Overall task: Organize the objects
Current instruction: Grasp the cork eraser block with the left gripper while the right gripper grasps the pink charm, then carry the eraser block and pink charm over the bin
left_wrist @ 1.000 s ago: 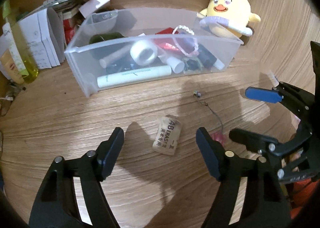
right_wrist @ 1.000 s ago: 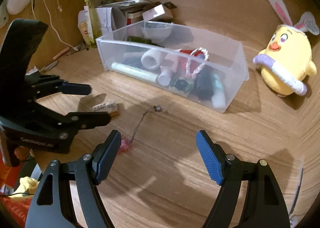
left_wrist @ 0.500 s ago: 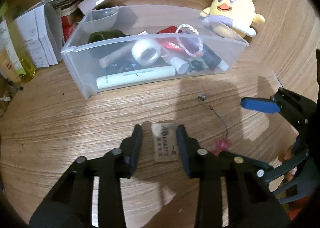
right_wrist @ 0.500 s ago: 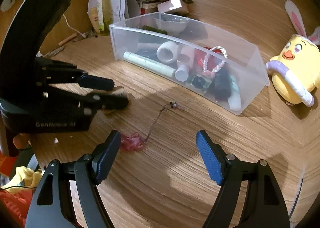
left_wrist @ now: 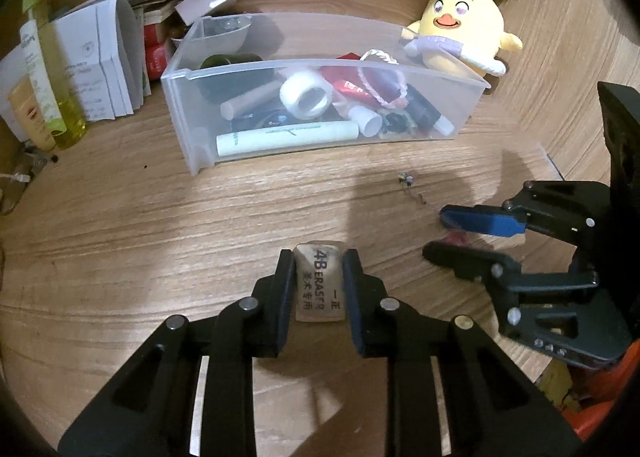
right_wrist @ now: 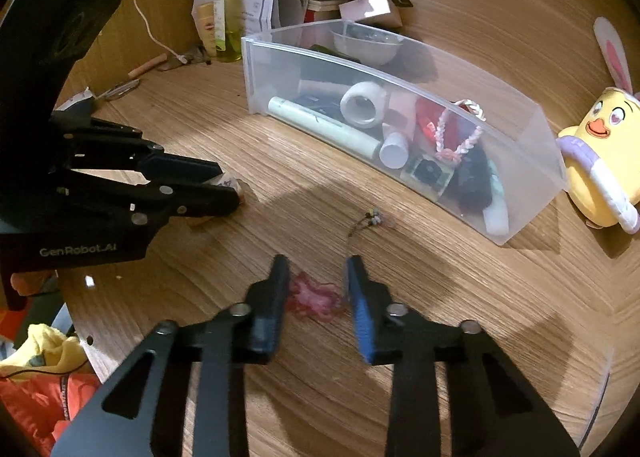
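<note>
The left gripper (left_wrist: pixel 318 277) has its fingers (left_wrist: pixel 285 289) either side of the eraser (left_wrist: pixel 319 284), which lies flat on the table (left_wrist: pixel 140 237). The jaws are closing, and the pads already touch the eraser's two long sides. The printed end of the eraser pokes out just past the fingertips.

The right gripper (right_wrist: pixel 316 289) has its fingers (right_wrist: pixel 362 309) drawn in around a pink charm (right_wrist: pixel 316 297) on the table. The charm sits between the pads, nearer the left finger; the right pad looks to touch its edge, so the jaws pinch it. A thin cord (right_wrist: pixel 354 231) runs from the charm ahead of the fingertips to a small bead cluster (right_wrist: pixel 375 217).

Well ahead of both grippers stands a clear bin (left_wrist: pixel 192 129) holding a tape roll (left_wrist: pixel 306 97), a white tube (left_wrist: pixel 286 137), a bracelet (left_wrist: pixel 380 77) and other small items. Beyond the bin's right end sits a yellow plush chick (left_wrist: pixel 464 29). Off to the left of the left gripper's fingers, past the bin, are folded papers (left_wrist: pixel 100 61) and a bottle (left_wrist: pixel 60 97).

In the left view, the right gripper shows to the right of the fingers, close beside the eraser.
</note>
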### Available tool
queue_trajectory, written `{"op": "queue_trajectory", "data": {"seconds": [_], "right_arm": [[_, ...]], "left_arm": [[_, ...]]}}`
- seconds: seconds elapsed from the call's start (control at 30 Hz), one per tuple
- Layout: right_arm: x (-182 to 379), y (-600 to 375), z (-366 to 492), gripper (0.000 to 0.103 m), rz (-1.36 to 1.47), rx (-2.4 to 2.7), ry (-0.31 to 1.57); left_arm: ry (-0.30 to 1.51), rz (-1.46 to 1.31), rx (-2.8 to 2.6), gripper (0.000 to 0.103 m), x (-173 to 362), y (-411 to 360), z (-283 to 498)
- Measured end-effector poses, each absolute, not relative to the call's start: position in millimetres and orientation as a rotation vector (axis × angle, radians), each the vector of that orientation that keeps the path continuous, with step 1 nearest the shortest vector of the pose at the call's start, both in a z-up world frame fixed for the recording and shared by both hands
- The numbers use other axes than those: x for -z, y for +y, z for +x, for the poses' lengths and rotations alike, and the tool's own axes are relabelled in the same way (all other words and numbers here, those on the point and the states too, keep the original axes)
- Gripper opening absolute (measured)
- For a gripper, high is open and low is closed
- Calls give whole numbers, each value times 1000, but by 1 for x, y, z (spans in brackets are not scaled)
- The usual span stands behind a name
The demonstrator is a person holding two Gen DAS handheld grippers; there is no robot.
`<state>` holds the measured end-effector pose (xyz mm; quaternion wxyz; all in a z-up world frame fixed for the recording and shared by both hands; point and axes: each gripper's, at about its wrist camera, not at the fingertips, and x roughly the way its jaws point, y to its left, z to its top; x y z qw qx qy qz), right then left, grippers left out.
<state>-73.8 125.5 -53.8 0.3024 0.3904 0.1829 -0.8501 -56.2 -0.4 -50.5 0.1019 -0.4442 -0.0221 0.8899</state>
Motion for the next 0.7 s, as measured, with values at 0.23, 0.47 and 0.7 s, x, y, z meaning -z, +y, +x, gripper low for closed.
{"op": "queue_trajectory", "data": {"seconds": [0.23,0.47,0.7], "right_arm": [[52,130,-73,19,1018,2293,462],[40,136,-74,19,981,2325,410],[17,146,-76,19,915,2375,355]], "left_arm": [[-77,-1258,-2672,24,43,-6,-49],[-82,-1195,-2713,24,29,-7,-46],[-97,-1140,-2741,24,16,-8,-47]]}}
